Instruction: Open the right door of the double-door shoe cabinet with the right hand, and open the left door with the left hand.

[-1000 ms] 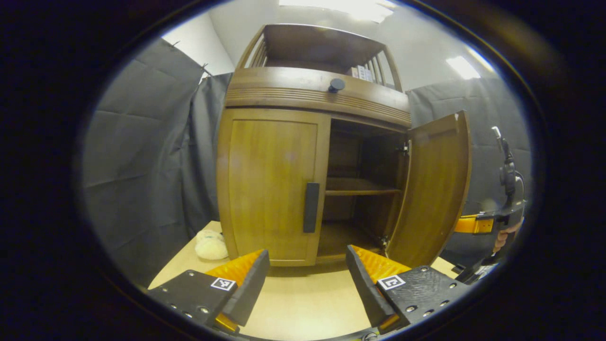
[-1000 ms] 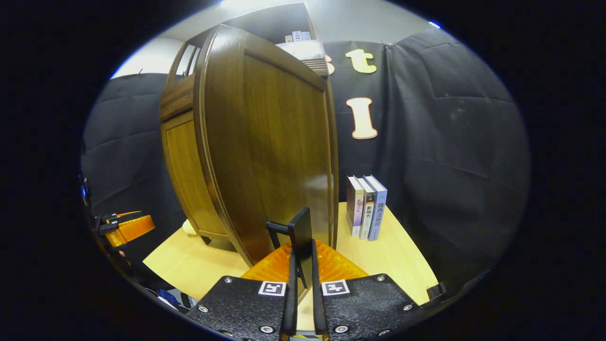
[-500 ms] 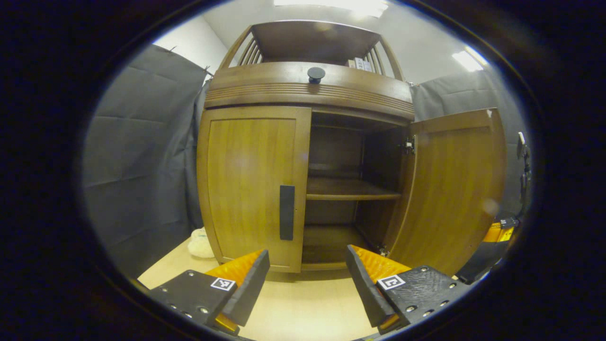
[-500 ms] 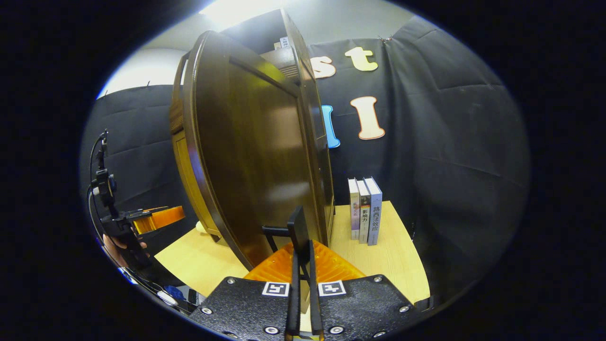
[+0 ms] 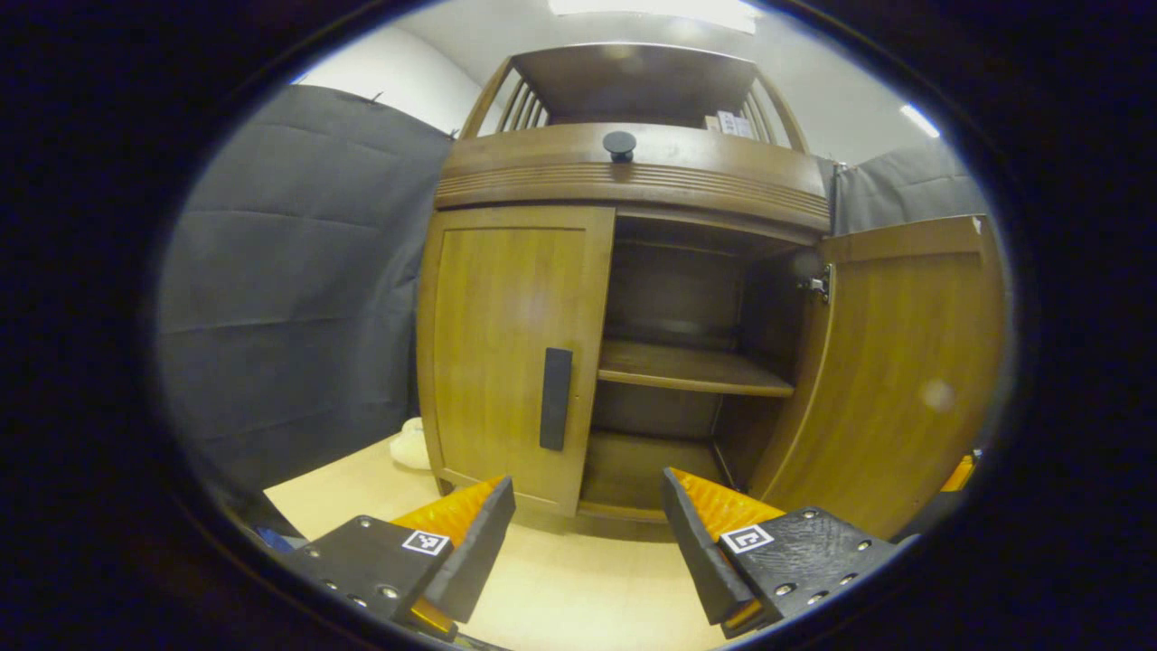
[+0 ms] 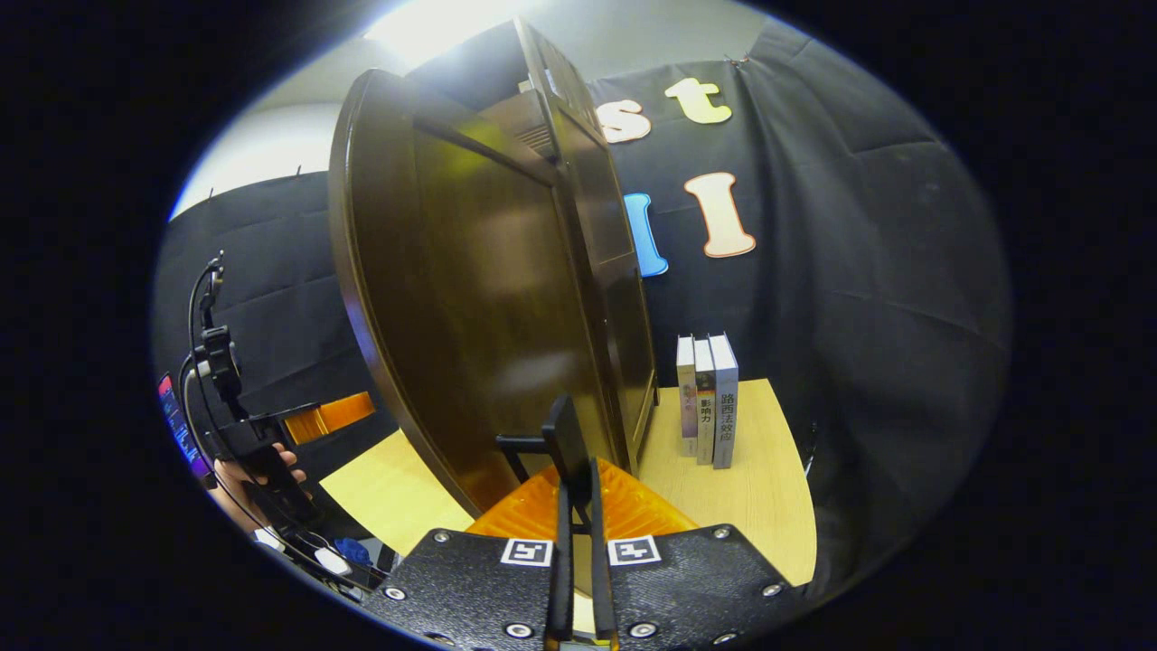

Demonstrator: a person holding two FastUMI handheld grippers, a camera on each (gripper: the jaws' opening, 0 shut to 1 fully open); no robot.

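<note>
The wooden shoe cabinet [image 5: 633, 172] stands on the table. Its left door [image 5: 506, 353] is closed, with a dark vertical handle [image 5: 555, 399]. The right door [image 5: 904, 371] is swung wide open, showing dark shelves [image 5: 691, 368]. My left gripper [image 5: 587, 533] is open, low in front of the cabinet and a short way from the left handle. In the right gripper view the right door [image 6: 470, 289] fills the middle, and my right gripper [image 6: 577, 479] is shut on its dark handle [image 6: 565, 443]. The left gripper [image 6: 271, 434] and a hand show at far left.
Three books [image 6: 708, 398] stand upright on the light wooden table [image 6: 750, 488] beside the cabinet's right side. A pale fluffy object [image 5: 411, 445] lies by the cabinet's left foot. Black cloth walls close in behind and to both sides.
The right door has swung farther open with my right gripper on its handle. My left gripper has shifted, so the cabinet front sits more squarely ahead; it stays open.
</note>
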